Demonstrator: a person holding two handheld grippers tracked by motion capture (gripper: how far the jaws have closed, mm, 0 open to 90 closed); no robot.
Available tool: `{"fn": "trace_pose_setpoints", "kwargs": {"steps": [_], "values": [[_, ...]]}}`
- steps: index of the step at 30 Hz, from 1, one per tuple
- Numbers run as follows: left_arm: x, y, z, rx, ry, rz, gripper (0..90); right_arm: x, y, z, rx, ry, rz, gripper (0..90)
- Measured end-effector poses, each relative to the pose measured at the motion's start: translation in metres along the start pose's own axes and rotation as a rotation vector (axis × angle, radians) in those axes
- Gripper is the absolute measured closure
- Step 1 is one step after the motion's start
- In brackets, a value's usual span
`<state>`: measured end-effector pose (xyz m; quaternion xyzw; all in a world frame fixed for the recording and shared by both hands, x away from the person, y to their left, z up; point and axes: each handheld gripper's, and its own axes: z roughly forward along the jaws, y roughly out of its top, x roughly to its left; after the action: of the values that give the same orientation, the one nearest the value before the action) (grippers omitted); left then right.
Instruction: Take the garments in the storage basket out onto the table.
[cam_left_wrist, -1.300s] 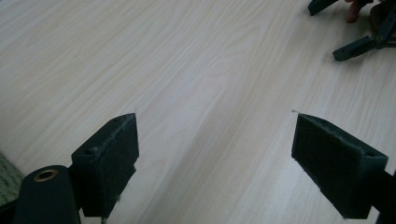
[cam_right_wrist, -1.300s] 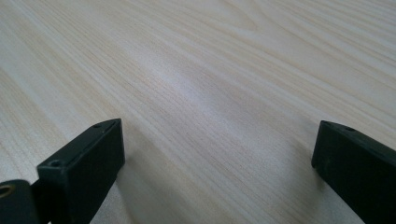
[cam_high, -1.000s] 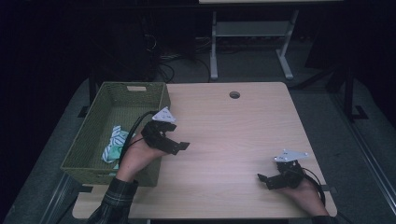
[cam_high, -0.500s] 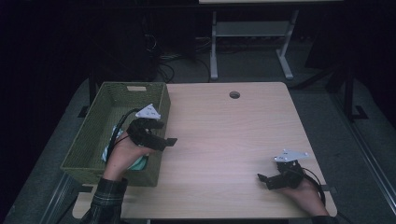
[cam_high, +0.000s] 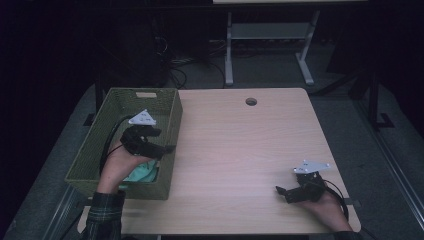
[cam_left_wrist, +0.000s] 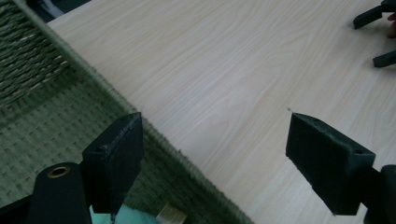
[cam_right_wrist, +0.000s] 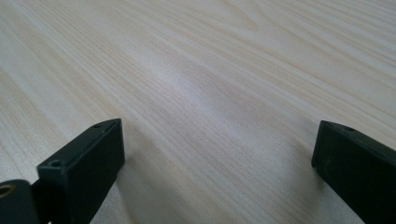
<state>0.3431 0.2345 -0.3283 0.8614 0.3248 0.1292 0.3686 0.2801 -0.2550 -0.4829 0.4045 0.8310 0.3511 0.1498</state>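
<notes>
We hold our left gripper over the right rim of the green woven rectangular basket, its flat black jaws spread wide and empty, one above the coarse weave, one above the table. A pale teal packet lies inside the basket beneath our left hand. Our right gripper rests low near the front right corner of the smooth light-wood table, jaws likewise wide apart with nothing between them. Bare grain stretches between both tools; dark floor surrounds the table.
</notes>
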Motion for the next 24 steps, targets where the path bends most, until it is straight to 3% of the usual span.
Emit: {"fn": "trace_pose_setpoints", "kwargs": {"steps": [13, 24], "values": [[0.021, -0.016, -0.019, -0.011, 0.063, -0.059, 18.8, 0.0, 0.0, 0.0, 0.0, 0.0, 0.0, 2.1], [0.035, -0.031, -0.011, 0.031, 0.085, -0.101, 18.8, 0.0, 0.0, 0.0, 0.0, 0.0, 0.001, 2.1]]}}
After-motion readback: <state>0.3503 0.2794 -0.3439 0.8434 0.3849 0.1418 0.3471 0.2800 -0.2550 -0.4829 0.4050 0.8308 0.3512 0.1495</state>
